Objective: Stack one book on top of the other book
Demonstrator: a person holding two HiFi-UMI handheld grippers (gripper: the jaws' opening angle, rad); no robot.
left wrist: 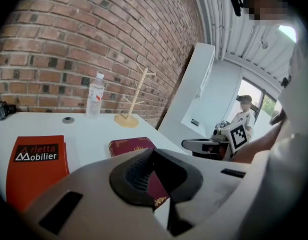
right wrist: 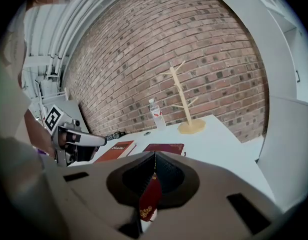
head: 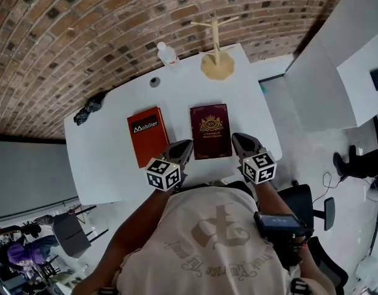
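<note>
While maroon book [head: 211,131] lies beside orange book [head: 147,135], untouching, on table [head: 102,158] | left hand-held gripper [head: 181,146], right hand-held gripper [head: 241,141] closed, empty | I'd open the 2, pinch maroon's near corners, lift level.

The worktop [head: 109,158] is plain white. On it, the orange-red book [head: 147,137] carries a black label with white lettering. The maroon book [head: 210,130] bears a gold crest, gold lettering and gold ornament at its corners. The mug tree [head: 217,59] is pale natural wood. The water bottle [head: 168,55] is clear, with a white cap and a red-and-white label. The brick wall [head: 84,35] is mottled red-brown with pale mortar lines. The left tongs [head: 181,146] and right tongs [head: 240,141] are pale grey with black pads, each bearing a cube of black-and-white square markers. The person's shirt [head: 195,251] is beige with darker tan print.
</note>
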